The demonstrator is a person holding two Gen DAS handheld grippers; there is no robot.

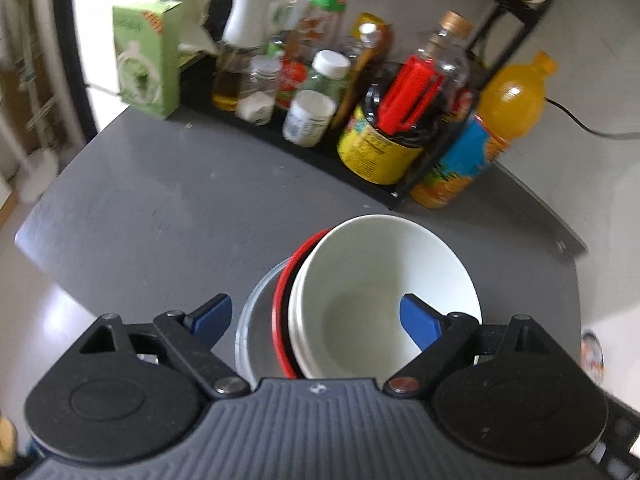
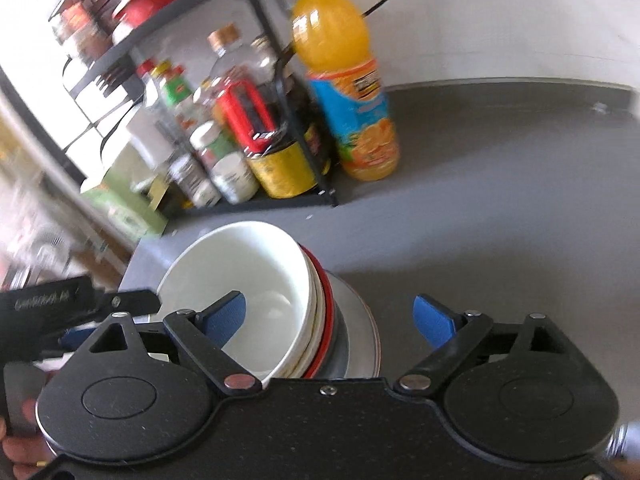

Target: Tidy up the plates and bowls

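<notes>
While both tools gape | white bowl: 1 | red-rimmed bowl: 1

A grey tabletop fills mid-frame; a black wire rack of bottles and jars stands at top, a pale wall at upper right behind.

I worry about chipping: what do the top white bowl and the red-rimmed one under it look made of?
White bowl: probably glazed ceramic, glossy and thick-rimmed, though melamine is possible. Red-rimmed bowl: likely plastic or melamine; thin bright red edge, black outside.
</notes>
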